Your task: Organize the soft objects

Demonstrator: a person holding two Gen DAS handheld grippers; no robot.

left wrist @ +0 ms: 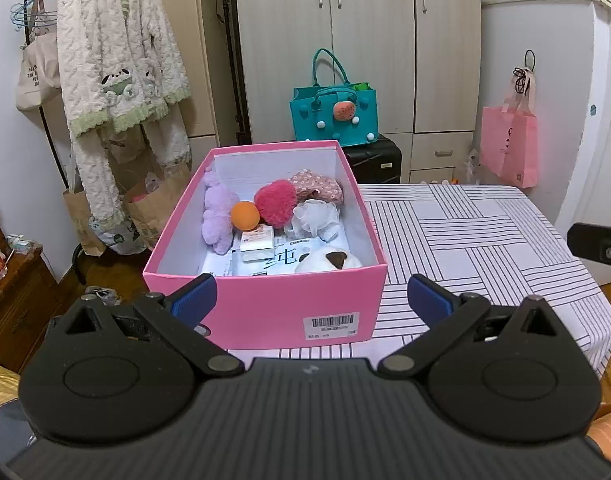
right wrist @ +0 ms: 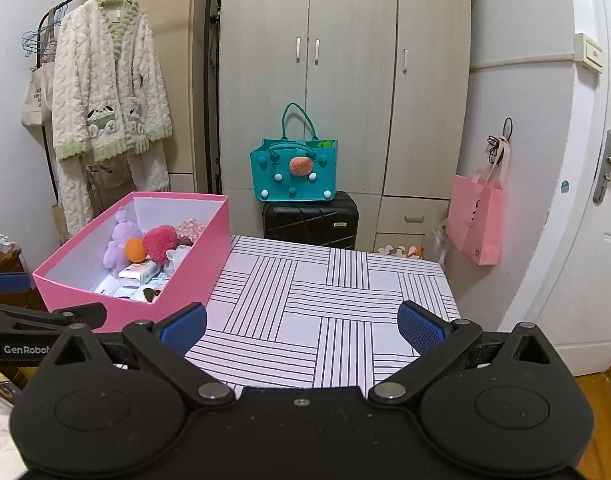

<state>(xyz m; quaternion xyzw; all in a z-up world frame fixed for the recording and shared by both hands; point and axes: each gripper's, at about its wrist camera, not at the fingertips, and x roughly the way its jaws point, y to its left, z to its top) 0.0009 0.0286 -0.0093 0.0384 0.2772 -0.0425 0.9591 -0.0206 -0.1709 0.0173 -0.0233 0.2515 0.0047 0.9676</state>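
Looks like I'm abt done, or haven't started emptying; can't tell which from here. All the soft stuff I can see sits inside the pink box: purple plush along its left wall, orange ball touching it, red pom-pom just right of the ball, sequinned pink pouch toward the far right corner, white mesh puff in front of that, white-and-brown plush against the near wall at the right, w/ tissue packs flat on the bottom btwn them. The striped table right of the box carries nothing else in either view, so my guess is only a tidy-up or lid is left, if anything; no lid in sight. Box sits at the table's left edge, near end almost at the near edge. Its long axis runs from the near edge toward the far edge, open top up, barcode end facing me. Purple plush lies lengthwise along that same axis. My left gripper hangs just in front of the box's near wall, jaws wide apart, holding nothing, not touching the box afaict. My right gripper hovers over the bare table near the near edge, right of the box, jaws also spread, empty.
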